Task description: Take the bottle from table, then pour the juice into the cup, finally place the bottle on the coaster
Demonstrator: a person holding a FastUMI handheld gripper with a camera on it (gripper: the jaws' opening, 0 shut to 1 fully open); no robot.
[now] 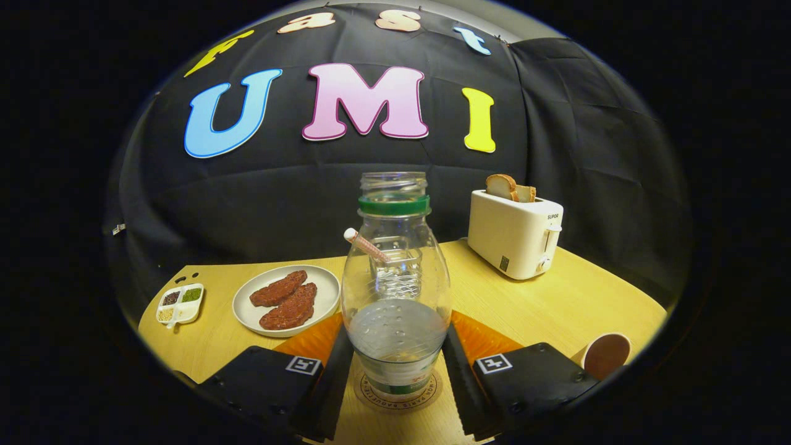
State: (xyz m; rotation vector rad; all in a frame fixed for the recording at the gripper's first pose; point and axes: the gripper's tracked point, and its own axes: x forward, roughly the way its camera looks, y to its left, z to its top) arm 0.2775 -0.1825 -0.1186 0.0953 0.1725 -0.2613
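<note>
**Bottle upright on the coaster, my fingers flanking its base**

The clear plastic bottle with the green neck ring (395, 278) stands upright between my two fingers, its long axis vertical, its open mouth well above me. It sits on the round printed coaster (398, 390), which lies on the pale wooden tabletop (556, 309) near the front edge, directly between my fingertips. My gripper (395, 371) brackets the bottle's lower body: each finger lies close along a side of the base. I cannot tell whether the pads are pressing on the plastic or have just let go of it, so I will not call it a grip.

Judging by the low level of liquid left in the bottle and the dark-filled paper cup (605, 355) just beyond my right finger at the front right edge, I take the pouring to be done and the placing to be in hand. What matters next is that I back straight away along my own axis, since the bottle is tall, smooth and light, and a sideways brush could tip it.

Farther off, a white round plate with two reddish-brown patties (286, 301) lies left of centre, a small white divided dish of seasonings (180, 303) sits towards the left edge, and a cream toaster holding bread slices (515, 232) stands at the far right corner.
</note>
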